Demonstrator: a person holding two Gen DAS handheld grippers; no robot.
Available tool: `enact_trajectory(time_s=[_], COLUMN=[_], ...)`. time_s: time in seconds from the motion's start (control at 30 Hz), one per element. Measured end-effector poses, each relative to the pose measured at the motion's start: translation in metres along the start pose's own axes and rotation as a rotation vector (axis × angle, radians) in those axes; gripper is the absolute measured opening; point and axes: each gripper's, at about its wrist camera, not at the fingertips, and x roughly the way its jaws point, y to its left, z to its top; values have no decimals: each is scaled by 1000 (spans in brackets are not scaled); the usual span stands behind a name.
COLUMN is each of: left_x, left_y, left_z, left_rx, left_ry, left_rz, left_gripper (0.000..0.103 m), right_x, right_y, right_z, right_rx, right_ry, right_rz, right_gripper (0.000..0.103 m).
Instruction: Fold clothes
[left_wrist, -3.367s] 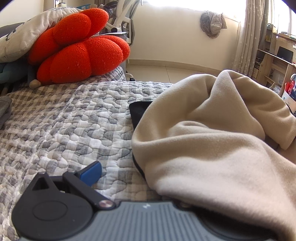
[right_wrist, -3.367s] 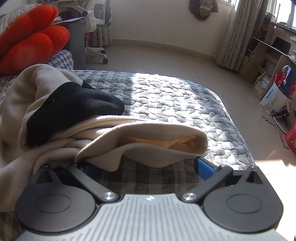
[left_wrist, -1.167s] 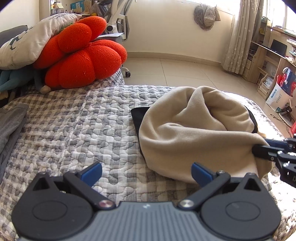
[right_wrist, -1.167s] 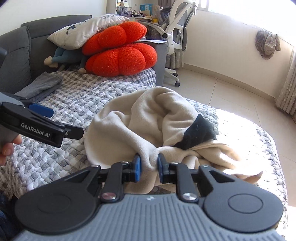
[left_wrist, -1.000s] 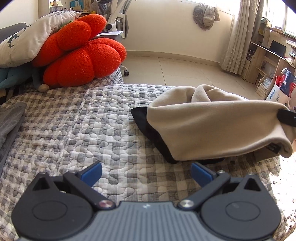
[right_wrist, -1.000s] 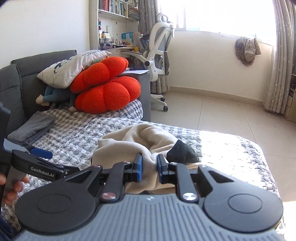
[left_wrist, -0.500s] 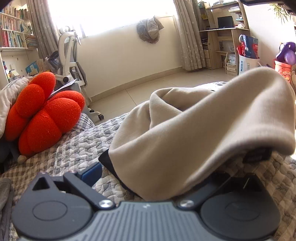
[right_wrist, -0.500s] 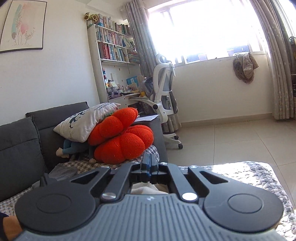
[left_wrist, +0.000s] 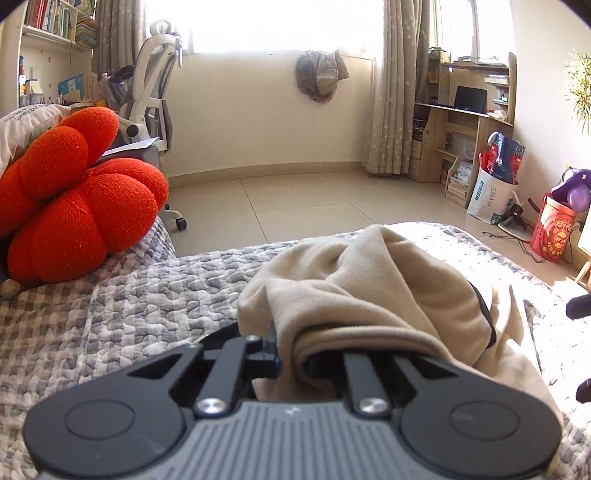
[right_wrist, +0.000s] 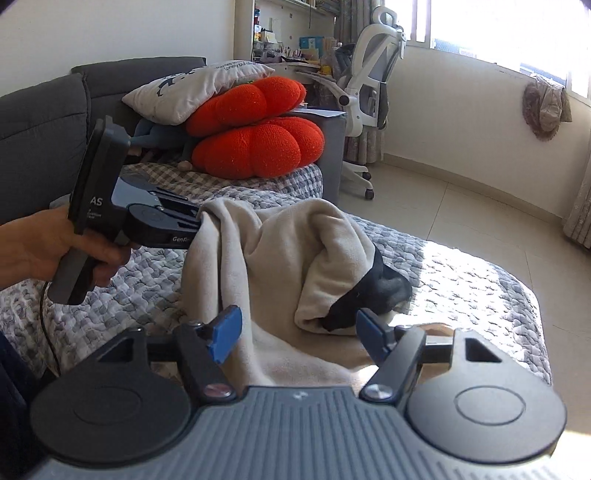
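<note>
A beige fleece garment (right_wrist: 280, 251) with a black lining (right_wrist: 380, 291) lies bunched on the grey quilted bed (right_wrist: 461, 280). My left gripper (left_wrist: 291, 354) is shut on a fold of the beige garment (left_wrist: 369, 291) and holds that edge up off the bed. It shows in the right wrist view (right_wrist: 197, 225), held by a hand at the left. My right gripper (right_wrist: 299, 328) is open and empty, just above the low front part of the garment.
Two orange pumpkin cushions (right_wrist: 255, 140) and a white pillow (right_wrist: 184, 92) sit on the grey sofa at the back left. A white office chair (right_wrist: 365, 85) stands behind. Bags (left_wrist: 495, 184) and a shelf stand on the tiled floor at the right.
My right gripper has let go of the garment, opened and come down low. My left gripper has shut on the garment's edge and lifted it.
</note>
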Motion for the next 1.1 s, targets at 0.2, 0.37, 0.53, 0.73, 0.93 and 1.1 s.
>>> enact_trajectory(time_s=[0.2, 0.37, 0.53, 0.73, 0.93, 1.1], left_x=[-47, -91, -144, -205, -244, -247], left_y=[3, -9, -6, -4, -4, 2], left_z=[35, 53, 72, 103, 127, 134], left_rx=[-96, -99, -79, -51, -14, -24], left_ry=[-177, -314, -445, -515, -529, -529], left_rz=[-34, -23, 16, 32, 14, -30], left_gripper=[10, 10, 10, 11, 11, 13], right_x=[36, 65, 19, -75, -124, -146], right_y=[60, 63, 17, -3, -3, -11], right_z=[-13, -12, 28, 60, 85, 104], right_rx=[-278, -422, -149, 55, 67, 108], right_ry=[103, 59, -174, -504, -645, -707], right_rz=[-30, -307, -379, -415, -418, -401], right_gripper=[80, 59, 6, 5, 5, 6])
